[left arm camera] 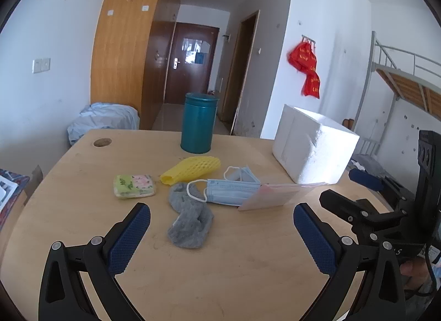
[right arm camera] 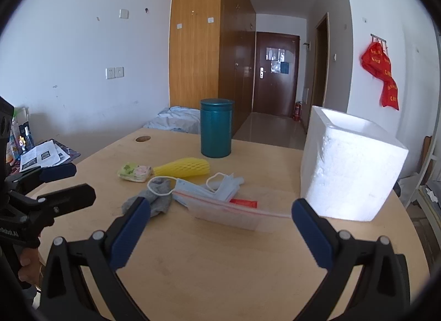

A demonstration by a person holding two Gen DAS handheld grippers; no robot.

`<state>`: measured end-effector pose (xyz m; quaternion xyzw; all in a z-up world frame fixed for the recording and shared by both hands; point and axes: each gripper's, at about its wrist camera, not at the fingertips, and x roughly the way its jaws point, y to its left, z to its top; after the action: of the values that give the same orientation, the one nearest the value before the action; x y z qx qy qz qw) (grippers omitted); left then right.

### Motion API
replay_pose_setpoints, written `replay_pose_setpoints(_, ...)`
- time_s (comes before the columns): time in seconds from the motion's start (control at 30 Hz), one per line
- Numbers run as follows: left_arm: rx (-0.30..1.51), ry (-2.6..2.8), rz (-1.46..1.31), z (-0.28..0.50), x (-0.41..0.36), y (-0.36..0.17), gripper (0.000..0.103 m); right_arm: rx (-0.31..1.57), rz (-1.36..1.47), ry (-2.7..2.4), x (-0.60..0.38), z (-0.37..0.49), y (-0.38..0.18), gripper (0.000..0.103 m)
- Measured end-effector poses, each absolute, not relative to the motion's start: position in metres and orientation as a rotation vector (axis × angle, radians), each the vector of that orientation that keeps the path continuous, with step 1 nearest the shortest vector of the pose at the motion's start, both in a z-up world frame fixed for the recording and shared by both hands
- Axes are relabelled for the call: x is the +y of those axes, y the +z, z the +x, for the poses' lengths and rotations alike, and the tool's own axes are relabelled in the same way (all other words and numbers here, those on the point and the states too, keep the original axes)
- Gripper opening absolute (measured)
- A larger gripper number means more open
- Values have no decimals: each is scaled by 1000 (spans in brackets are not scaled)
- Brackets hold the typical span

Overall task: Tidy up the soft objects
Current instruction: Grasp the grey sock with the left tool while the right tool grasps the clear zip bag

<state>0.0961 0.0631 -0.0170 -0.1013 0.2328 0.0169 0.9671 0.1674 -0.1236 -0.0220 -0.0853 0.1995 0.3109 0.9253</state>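
Left gripper (left arm camera: 222, 217) fingers (left arm camera: 129, 238) spread wide above the grey sock (left arm camera: 190, 219); blue mask (left arm camera: 231, 191) beside it.

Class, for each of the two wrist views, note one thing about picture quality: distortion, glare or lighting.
Left wrist view: fisheye bends the wardrobe and rounds the table edge, with dark corners. Right wrist view: the foam box is so bright that its surface detail washes out; daylight is soft, and shadows under the sock are faint.

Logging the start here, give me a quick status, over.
Left gripper and right gripper open, empty, above the table. Gray sock, masks, yellow foam net loose, untouched. Zip bag overlaps masks.
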Motion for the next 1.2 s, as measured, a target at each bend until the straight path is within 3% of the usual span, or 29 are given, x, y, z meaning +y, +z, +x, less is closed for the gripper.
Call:
replay_pose_setpoints(0.7, 621, 33, -250, 156, 72, -56, 103, 548, -314, 732, -91, 221, -52, 98)
replay_pose_setpoints(0.93, 667, 25, -248, 169, 74, -66, 103, 600, -351, 743, -83, 232, -62, 88)
replay_pose_setpoints(1.2, 751, 24, -286, 185, 79, -84, 103, 678, -364, 770, -78, 238, -75, 63)
